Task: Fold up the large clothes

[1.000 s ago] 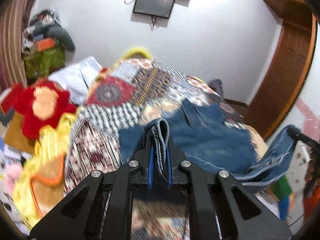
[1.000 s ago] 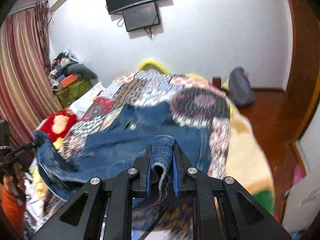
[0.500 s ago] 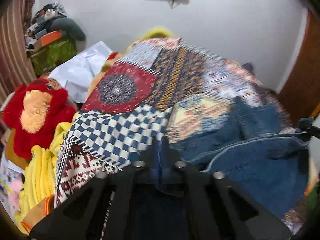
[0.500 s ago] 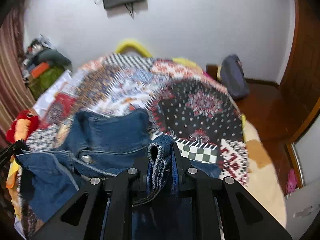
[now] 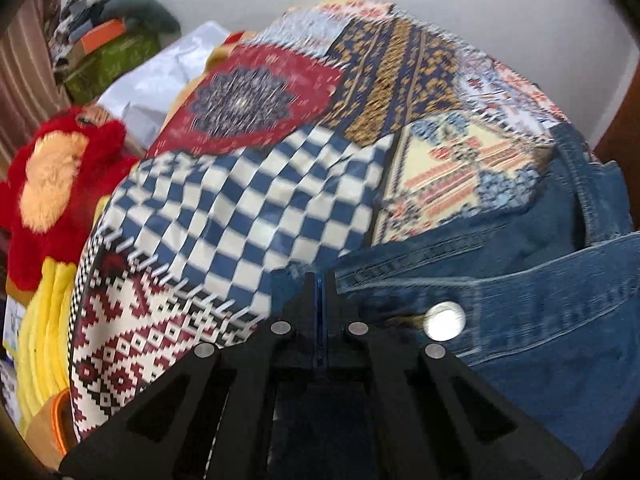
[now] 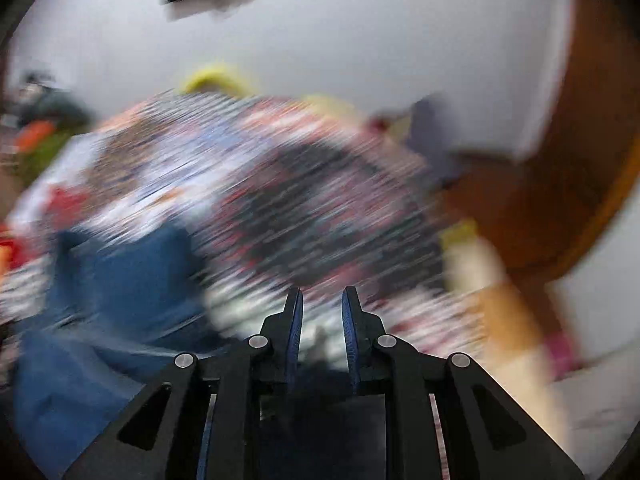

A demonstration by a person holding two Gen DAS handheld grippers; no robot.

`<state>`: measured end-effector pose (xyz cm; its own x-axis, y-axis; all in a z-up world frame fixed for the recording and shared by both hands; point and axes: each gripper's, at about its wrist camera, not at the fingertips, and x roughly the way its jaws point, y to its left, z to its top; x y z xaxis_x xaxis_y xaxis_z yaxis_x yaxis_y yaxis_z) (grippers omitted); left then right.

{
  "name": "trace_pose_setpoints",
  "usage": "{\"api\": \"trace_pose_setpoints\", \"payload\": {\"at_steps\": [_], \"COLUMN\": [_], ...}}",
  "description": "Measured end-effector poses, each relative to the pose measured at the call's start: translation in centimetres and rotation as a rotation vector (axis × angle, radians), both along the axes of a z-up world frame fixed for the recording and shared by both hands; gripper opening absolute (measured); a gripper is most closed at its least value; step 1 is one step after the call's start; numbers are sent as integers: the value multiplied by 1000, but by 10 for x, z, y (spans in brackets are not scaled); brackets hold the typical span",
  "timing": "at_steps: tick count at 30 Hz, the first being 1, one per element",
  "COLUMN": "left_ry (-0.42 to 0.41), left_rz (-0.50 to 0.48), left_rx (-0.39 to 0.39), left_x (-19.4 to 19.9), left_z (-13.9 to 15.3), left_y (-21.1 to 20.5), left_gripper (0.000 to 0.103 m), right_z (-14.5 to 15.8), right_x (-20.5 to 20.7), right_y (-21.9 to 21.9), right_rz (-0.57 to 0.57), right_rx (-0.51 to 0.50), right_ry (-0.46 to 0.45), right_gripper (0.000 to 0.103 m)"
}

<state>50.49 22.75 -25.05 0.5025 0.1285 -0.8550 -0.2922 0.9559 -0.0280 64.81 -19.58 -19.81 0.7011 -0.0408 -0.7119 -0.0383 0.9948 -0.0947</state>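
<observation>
The denim jacket (image 5: 540,320) lies right of the left gripper (image 5: 320,280), whose jaws are pinched together, grip unclear; the right gripper (image 6: 322,300), parted and empty, has it at left.

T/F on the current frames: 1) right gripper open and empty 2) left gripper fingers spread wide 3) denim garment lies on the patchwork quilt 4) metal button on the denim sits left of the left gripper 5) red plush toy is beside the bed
1) True. The right gripper has a clear gap between its jaws and no cloth in it.
2) False. The left gripper has its fingers pressed together, tips at the edge of the denim garment.
3) True. The denim lies on the patchwork quilt.
4) False. The metal button sits right of the left gripper.
5) True. The red plush toy sits by the bed's edge.
</observation>
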Motion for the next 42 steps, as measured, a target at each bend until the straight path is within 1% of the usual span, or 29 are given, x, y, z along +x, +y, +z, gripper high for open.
{"api": "trace_pose_setpoints", "payload": {"at_steps": [1,3,4,5,6,9,12,13,14,15,16,17,19,20,21,24,26,29,30,31,33,35,36,37,38,39,40,41,42], "left_ry": [0,-11,-21,-33,-50,-97,-139,-151,-162,-177,-184,-194,-196,-182,-171,-117,-74,-7,8,14,-2,-13,-18,-21,-20,-16,-11,-9,-14], "left_rz": [5,7,1,-11,-33,-97,-168,-188,-208,-234,-250,-274,-307,-320,-329,-372,-383,-398,-399,-400,-416,-410,-403,-395,-384,-366,-347,-331,-327], "left_rx": [-17,-34,-27,-13,7,43,65,67,69,74,76,71,39,13,-8,-59,-58,-66,-53,-38,-21,21,43,50,47,51,63,73,54], "left_x": [-4,-10,-13,-18,-23,-39,-57,-62,-65,-73,-76,-81,-86,-87,-88,-88,-87,-83,-83,-83,-88,-94,-97,-100,-103,-105,-110,-114,-119], "left_z": [2,11,17,26,38,70,98,103,108,114,116,118,116,110,106,79,62,33,24,19,16,16,16,17,17,16,15,13,14], "left_y": [4,7,7,4,0,-16,-34,-40,-47,-56,-62,-71,-85,-91,-96,-115,-126,-134,-135,-134,-132,-127,-124,-120,-114,-108,-100,-93,-86], "left_gripper": [0,0,0,0,0,2,15,27,41,47,57,60,62,65,66,66,66,66,66,66,68,81,83,84,84,84,84,85,85], "right_z": [8,22,28,34,39,45,45,45,44,42,39,37,30,24,21,1,-16,-43,-52,-57,-62,-62,-63,-62,-62,-61,-61,-59,-59], "right_x": [2,0,-5,-12,-21,-49,-77,-86,-94,-102,-108,-116,-126,-132,-137,-149,-155,-160,-161,-162,-164,-165,-165,-164,-165,-163,-162,-161,-160], "right_y": [-10,-31,-36,-39,-38,-32,-14,-8,0,9,18,30,49,61,68,95,112,129,131,132,126,120,117,114,109,103,96,87,81], "right_rz": [6,56,79,98,114,181,266,287,311,341,367,398,442,473,494,557,590,612,616,628,648,630,600,593,588,556,517,476,462], "right_rx": [44,168,192,187,158,111,105,102,104,109,112,117,125,135,141,142,108,-2,-45,-61,-56,-78,-131,-146,-138,-145,-162,-180,-186], "right_ry": [14,61,68,66,59,64,79,83,87,94,102,109,134,160,176,235,280,330,340,344,330,317,302,294,290,279,266,239,232], "right_gripper": [15,15,15,15,15,15,15,15,15,15,15,15,15,15,15,15,15,15,15,15,15,15,15,20,35,47,73,84,84]}}
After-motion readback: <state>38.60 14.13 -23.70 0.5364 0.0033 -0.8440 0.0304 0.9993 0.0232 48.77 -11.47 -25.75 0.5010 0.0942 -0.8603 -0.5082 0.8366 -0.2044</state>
